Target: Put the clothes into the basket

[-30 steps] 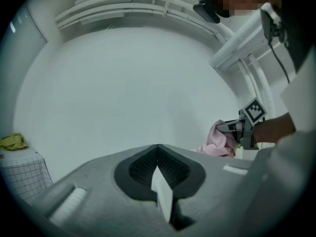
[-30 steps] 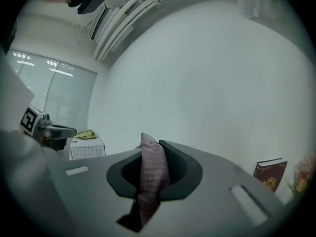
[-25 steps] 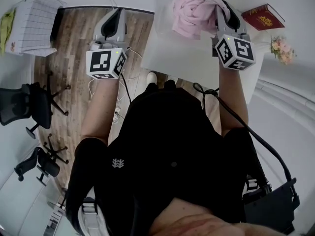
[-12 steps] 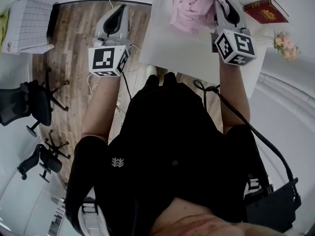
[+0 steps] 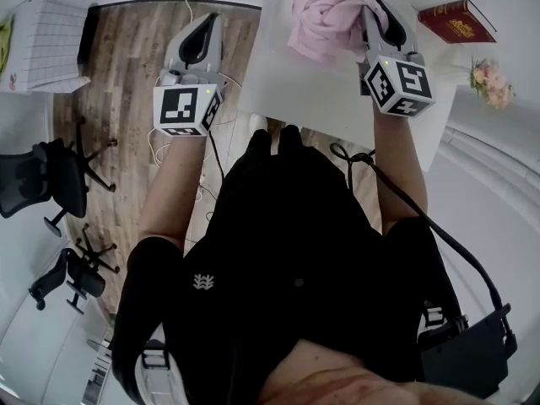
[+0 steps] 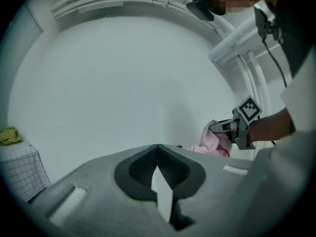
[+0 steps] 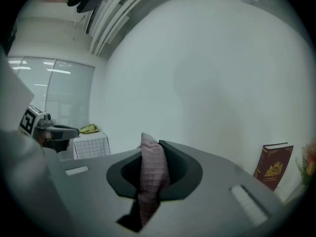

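Pink cloth (image 5: 325, 15) lies bunched in a heap over the far part of a white table (image 5: 337, 95), and the right gripper (image 5: 373, 13) has its jaws closed on the heap's right edge. In the right gripper view a fold of the pink cloth (image 7: 150, 174) stands pinched upright between the two dark pads, filling the gap between them. The left gripper (image 5: 205, 25) is off the table's left edge, over the wooden floor (image 5: 126, 66), well apart from the cloth. In the left gripper view its jaw tips meet with nothing between them, so the left gripper (image 6: 158, 147) is shut and empty, and the pink cloth (image 6: 212, 139) shows beyond it at the right with the right gripper (image 6: 229, 128) on it. The basket (image 5: 52, 40), white with a grid pattern, stands on the floor far to the left, well apart from the table and from both grippers. A yellow-green rag (image 5: 7, 39) lies at its left side. On the table's right end lie a red book (image 5: 454, 21) and, nearer the corner, a small bunch of flowers (image 5: 488, 81). Two black office chairs (image 5: 51, 184) stand on the floor at the left.
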